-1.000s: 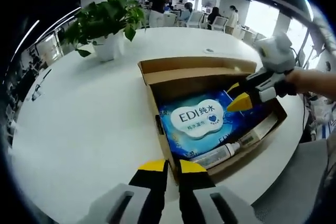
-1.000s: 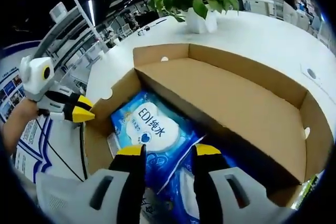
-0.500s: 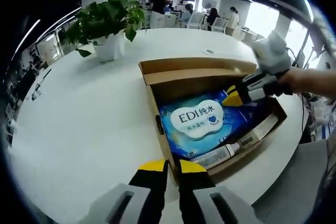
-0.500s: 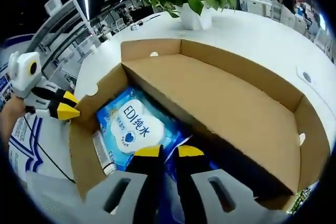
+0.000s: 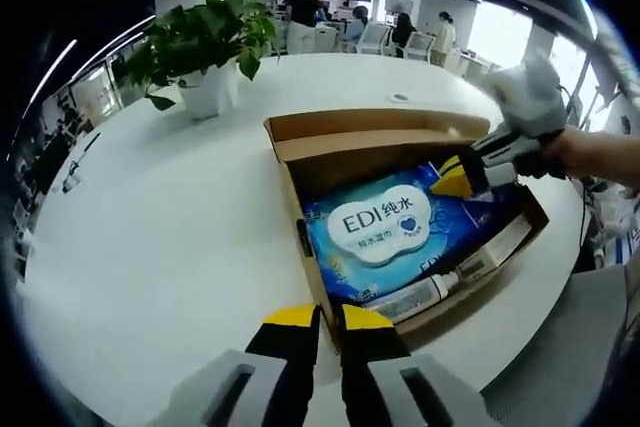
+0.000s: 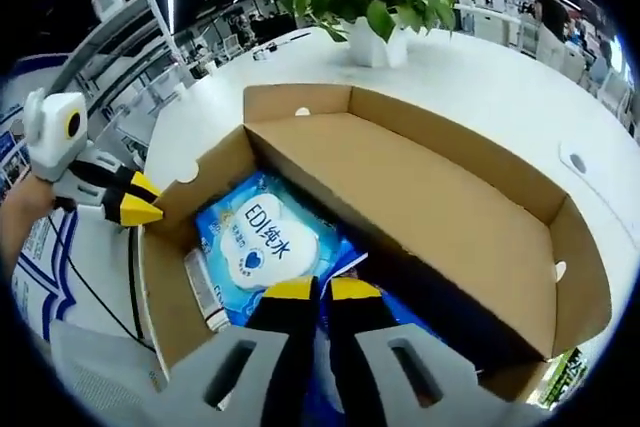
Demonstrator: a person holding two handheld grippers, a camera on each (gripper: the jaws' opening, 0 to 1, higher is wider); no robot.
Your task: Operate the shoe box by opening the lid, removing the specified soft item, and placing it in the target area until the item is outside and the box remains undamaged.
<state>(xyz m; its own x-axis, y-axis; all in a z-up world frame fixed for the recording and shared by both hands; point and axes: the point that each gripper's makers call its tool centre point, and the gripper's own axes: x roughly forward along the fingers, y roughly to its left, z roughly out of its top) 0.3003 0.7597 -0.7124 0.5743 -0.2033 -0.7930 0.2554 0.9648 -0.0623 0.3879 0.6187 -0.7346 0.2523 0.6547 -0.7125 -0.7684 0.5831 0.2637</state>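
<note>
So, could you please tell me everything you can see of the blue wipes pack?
The wipes pack is a soft, glossy blue plastic packet with a white cloud-shaped label reading "EDI" plus Chinese characters and a blue heart. It lies flat, label up, inside the open cardboard box, beside a white tube. The right tongs are shut on its edge, slightly raising it.

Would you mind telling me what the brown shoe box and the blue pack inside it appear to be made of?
The brown shoe box looks like matte corrugated cardboard: plain tan walls, folded flaps, raw cut edges. The blue pack with the white cloud-shaped label seems to be soft glossy plastic film, judging by its sheen and creases; probably a wet-wipe pack.
</note>
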